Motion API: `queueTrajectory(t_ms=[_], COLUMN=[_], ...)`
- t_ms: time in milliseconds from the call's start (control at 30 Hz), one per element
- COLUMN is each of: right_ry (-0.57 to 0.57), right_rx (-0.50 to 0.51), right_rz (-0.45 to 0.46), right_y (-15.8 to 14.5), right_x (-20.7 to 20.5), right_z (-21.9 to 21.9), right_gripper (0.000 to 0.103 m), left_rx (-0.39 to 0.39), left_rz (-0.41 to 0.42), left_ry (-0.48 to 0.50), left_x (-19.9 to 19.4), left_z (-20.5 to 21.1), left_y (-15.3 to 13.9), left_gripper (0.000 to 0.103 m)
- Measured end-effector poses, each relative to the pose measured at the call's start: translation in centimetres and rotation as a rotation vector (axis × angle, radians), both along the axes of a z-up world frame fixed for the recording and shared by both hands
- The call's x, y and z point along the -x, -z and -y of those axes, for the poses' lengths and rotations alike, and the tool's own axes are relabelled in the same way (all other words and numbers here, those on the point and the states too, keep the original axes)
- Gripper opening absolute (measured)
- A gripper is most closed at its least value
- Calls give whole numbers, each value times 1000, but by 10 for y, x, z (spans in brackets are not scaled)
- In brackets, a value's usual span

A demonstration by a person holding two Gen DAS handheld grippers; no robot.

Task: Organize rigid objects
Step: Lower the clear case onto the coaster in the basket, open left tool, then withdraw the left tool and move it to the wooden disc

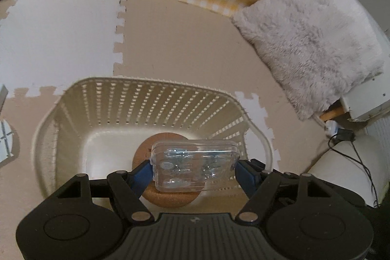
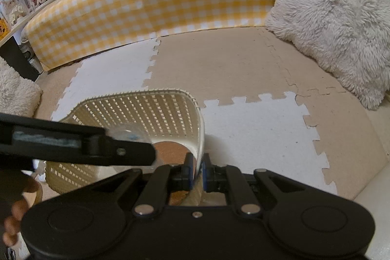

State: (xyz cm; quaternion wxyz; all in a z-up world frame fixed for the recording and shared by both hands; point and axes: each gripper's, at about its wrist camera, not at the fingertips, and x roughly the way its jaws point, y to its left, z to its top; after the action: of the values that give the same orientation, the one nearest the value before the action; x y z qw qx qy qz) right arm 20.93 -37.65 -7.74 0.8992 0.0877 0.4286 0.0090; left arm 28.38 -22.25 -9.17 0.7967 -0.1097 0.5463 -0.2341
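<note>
Left wrist view: the left gripper (image 1: 195,168) has its fingers (image 1: 140,176) spread wide, grasping a clear plastic case (image 1: 193,166) above the basket (image 1: 146,99), over a cork disc (image 1: 168,197).

Right wrist view: the right gripper (image 2: 198,169) has its fingers (image 2: 187,171) clenched on the basket's (image 2: 146,109) wall.

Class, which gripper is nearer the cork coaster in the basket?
Right. The right gripper clamps the basket wall beside the cork coaster; the left gripper holds a clear plastic case above it.
</note>
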Motion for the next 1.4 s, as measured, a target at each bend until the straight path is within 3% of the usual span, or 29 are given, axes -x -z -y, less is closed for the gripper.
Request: queueTrajectory(t_ms=[400, 500, 667, 1067, 1400], right_ry=[0, 1, 3, 3, 1], right_rx=[-1, -6, -11, -12, -10], right_rz=[1, 0, 0, 1, 3], right_y=[0, 1, 1, 1, 1], right_x=[0, 0, -1, -1, -1], right_z=[0, -1, 0, 0, 1], right_gripper=[8, 8, 8, 8, 8], left_rx=[-37, -44, -39, 7, 74], left_rz=[-31, -31, -30, -16, 46], left_ry=[-9, -20, -28, 12, 24], left_x=[-18, -22, -21, -5, 12], left_z=[25, 26, 21, 13, 3], left_y=[24, 27, 27, 4, -41], left_gripper=[76, 86, 90, 98, 103])
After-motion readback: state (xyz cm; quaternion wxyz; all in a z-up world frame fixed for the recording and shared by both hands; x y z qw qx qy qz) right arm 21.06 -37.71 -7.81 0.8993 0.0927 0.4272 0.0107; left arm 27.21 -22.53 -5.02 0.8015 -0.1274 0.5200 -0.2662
